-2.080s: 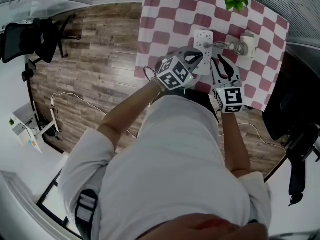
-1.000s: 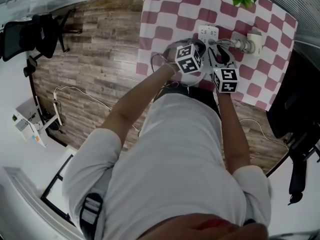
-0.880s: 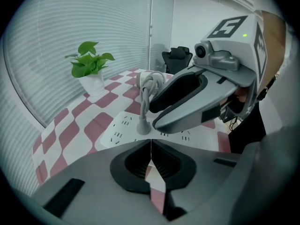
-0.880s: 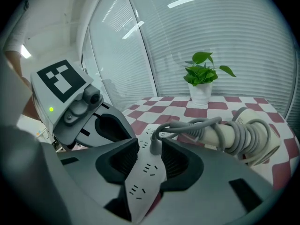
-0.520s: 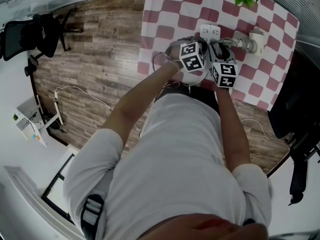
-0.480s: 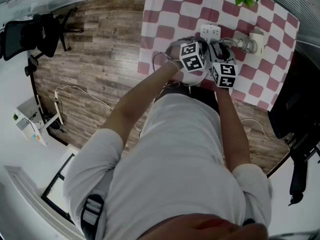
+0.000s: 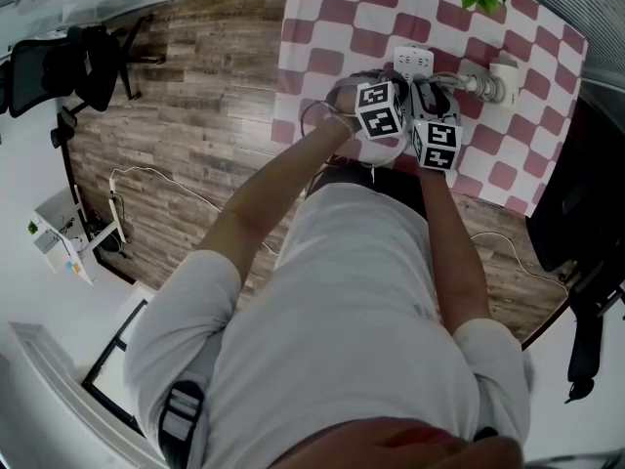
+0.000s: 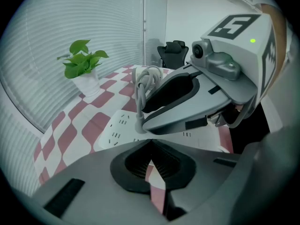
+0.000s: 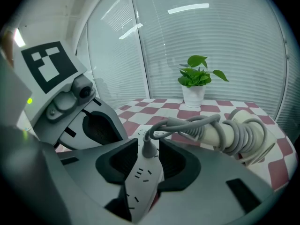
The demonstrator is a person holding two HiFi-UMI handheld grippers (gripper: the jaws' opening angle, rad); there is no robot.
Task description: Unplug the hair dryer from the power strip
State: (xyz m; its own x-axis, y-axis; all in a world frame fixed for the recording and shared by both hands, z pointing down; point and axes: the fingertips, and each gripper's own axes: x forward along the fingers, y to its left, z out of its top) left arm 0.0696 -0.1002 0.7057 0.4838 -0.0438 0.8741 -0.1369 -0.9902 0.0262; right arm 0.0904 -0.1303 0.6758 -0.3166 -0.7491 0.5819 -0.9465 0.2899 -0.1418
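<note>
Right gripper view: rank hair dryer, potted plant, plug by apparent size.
1. hair dryer, with its wrapped cord, largest.
2. potted plant; it stands farther back, so real size is unsure.
3. plug, smallest, though nearest the camera.

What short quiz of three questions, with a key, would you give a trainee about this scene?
1. True or false: the plug of the hair dryer is already out of the power strip.
2. What stands between the jaws of the right gripper? A. a plant pot B. the plug C. nothing
3. Short answer: which gripper's jaws are together?
Key: 1 false, it sits in the power strip. 2 B; these jaws are apart and have just been closing a little. 3 the left gripper.
</note>
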